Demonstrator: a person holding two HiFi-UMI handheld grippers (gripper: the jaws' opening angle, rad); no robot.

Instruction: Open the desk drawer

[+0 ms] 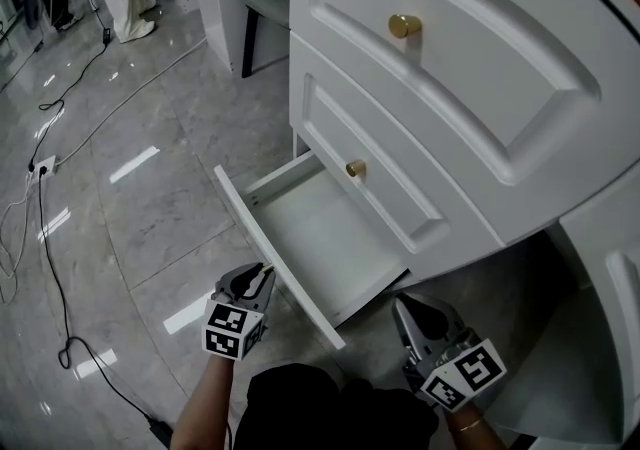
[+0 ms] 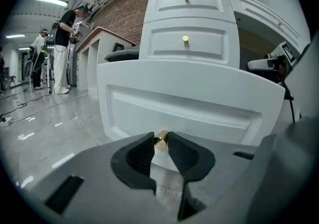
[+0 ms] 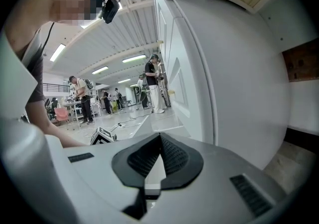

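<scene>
My left gripper point(image 1: 262, 274) is pinched narrow on the brass knob point(image 2: 160, 140) of the drawer point(image 1: 322, 230). The knob sits dead ahead between the pads, so I judge the pull runs straight back toward me, along the drawer's slide. The drawer is white, panel-fronted, bare inside, and stands well out from the desk's point(image 1: 520, 58) foot. My right gripper point(image 1: 402, 304) hangs just beside its near corner, jaws together on nothing.
</scene>
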